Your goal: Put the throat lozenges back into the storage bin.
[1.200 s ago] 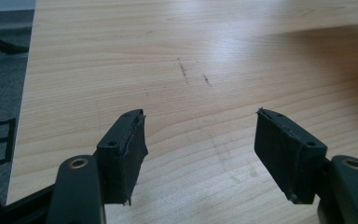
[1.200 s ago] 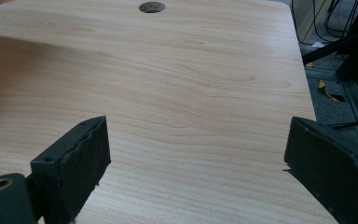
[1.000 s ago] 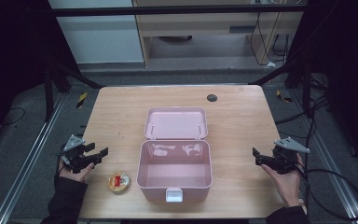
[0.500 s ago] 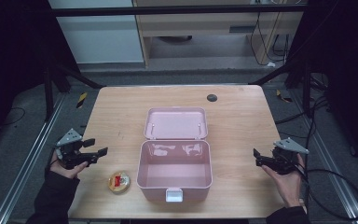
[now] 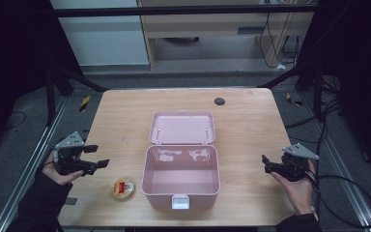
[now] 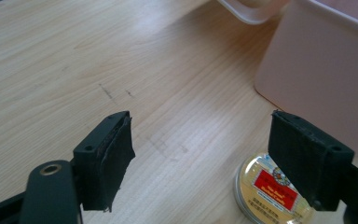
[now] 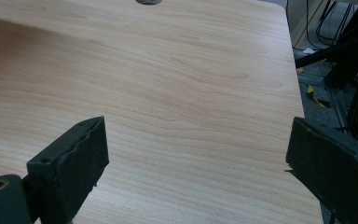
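Note:
A pink box (image 5: 203, 198) stands open and empty in the middle of the wooden table (image 5: 121, 121), its lid (image 5: 183, 128) laid back behind it. A small round tin (image 5: 123, 188) with a red label lies to the left of the box's front. My left gripper (image 5: 98, 156) hovers left of the box, a little above and behind the tin. Its jaws have just been opening and nothing is between them; in the left gripper view (image 6: 200, 135) the tin (image 6: 270, 193) lies beneath the right jaw, beside the box wall (image 6: 326, 79). My right gripper (image 5: 266, 164) is open near the table's right edge.
A dark round hole (image 5: 220, 101) sits in the tabletop behind the box; the right gripper view shows it at the top edge (image 7: 148, 1). Metal frame rails (image 5: 29, 159) run along both sides of the table, and cables trail on the floor at the right.
My left gripper has lifted slightly off the table and its jaws have spread apart. The right gripper, the box and the tin have stayed where they were.

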The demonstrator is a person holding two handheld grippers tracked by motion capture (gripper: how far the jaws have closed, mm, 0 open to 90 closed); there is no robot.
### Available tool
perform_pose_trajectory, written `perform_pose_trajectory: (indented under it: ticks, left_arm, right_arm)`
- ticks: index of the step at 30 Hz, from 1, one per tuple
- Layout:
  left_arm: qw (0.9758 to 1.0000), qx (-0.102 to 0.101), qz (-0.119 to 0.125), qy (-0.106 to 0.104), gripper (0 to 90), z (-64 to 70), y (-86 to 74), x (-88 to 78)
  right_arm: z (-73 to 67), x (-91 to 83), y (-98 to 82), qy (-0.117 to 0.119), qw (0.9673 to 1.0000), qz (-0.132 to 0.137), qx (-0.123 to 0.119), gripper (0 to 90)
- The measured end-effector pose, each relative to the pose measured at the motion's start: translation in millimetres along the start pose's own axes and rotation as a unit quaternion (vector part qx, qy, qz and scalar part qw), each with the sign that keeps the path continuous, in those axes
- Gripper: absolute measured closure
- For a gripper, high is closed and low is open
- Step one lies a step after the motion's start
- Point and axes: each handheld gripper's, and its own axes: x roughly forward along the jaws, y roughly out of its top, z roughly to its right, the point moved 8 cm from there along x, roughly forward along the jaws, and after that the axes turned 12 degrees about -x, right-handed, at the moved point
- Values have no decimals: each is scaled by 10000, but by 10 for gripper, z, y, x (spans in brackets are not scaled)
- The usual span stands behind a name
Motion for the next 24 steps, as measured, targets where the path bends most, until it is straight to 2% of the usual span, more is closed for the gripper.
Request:
perform_pose_trajectory:
  ticks: [9, 12, 17, 24]
  left_arm:
    - [9989, 313, -331, -131, 204, 101, 27, -1]
    - [9971, 546, -509, -156, 197, 145, 26, -13]
    - [9951, 716, -649, -227, 190, 193, 29, -27]
    - [9905, 1015, -866, -337, 177, 280, 17, -5]
  right_arm:
    - [4, -7, -9, -1, 10000, -10, -47, 55]
    - [5, -5, -15, 0, 10000, -20, -49, 54]
    - [2, -3, -15, 8, 10000, -22, -69, 53]
    - [-8, 3, -21, 29, 9999, -45, -99, 49]
